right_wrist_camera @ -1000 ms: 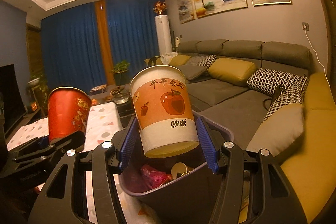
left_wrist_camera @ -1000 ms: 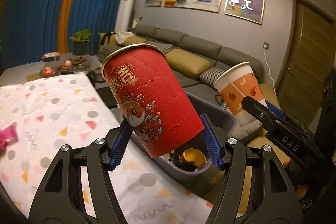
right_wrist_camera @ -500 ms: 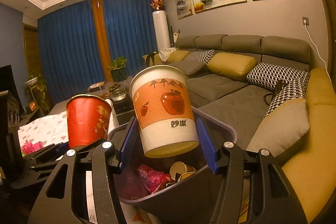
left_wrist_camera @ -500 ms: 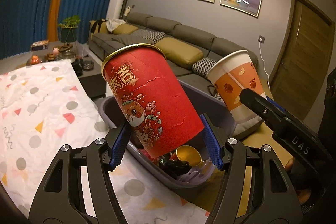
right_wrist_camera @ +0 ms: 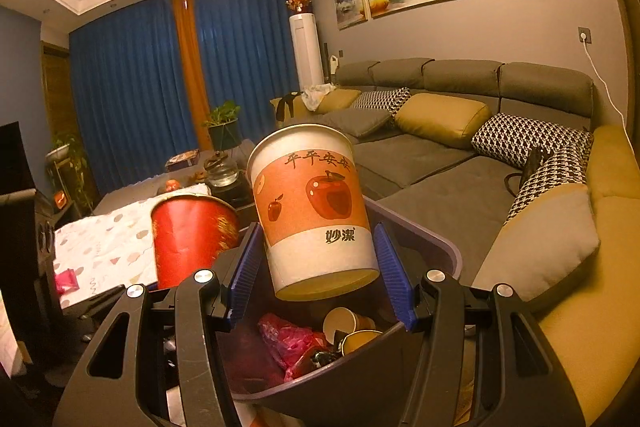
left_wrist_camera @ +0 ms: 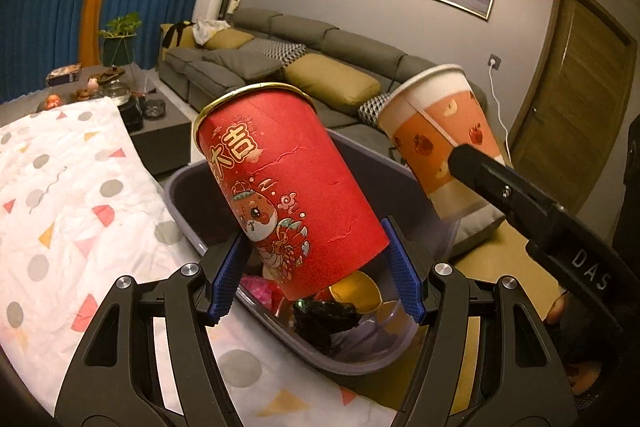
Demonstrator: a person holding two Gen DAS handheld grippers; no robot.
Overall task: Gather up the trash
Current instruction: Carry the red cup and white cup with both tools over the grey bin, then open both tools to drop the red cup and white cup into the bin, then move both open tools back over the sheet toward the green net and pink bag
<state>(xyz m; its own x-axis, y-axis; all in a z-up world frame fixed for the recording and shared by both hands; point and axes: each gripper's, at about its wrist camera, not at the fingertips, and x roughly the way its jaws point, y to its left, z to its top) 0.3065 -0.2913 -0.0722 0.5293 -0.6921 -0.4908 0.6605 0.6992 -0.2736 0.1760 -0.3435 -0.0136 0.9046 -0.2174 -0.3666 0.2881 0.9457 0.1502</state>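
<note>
My left gripper (left_wrist_camera: pixel 316 267) is shut on a red paper cup (left_wrist_camera: pixel 288 187) with a gold rim, held tilted over the grey trash bin (left_wrist_camera: pixel 192 183). My right gripper (right_wrist_camera: pixel 316 271) is shut on a white and orange paper cup (right_wrist_camera: pixel 312 211) with apple prints, also held above the bin (right_wrist_camera: pixel 440 247). The orange cup (left_wrist_camera: pixel 440 143) shows to the right in the left wrist view, and the red cup (right_wrist_camera: pixel 188 239) to the left in the right wrist view. The bin holds pink wrappers (right_wrist_camera: pixel 292 343), small paper cups (right_wrist_camera: pixel 340 323) and dark scraps (left_wrist_camera: pixel 324 315).
A table with a white patterned cloth (left_wrist_camera: pixel 60 195) lies left of the bin. A grey sofa (right_wrist_camera: pixel 440 147) with yellow cushions runs along the wall behind. A coffee table (left_wrist_camera: pixel 156 119) with small items stands further back. A pink wrapper (right_wrist_camera: pixel 66 279) lies on the cloth.
Both grippers have moved further over the bin with their cups; more of the bin's inside now shows. Both grips are unchanged.
</note>
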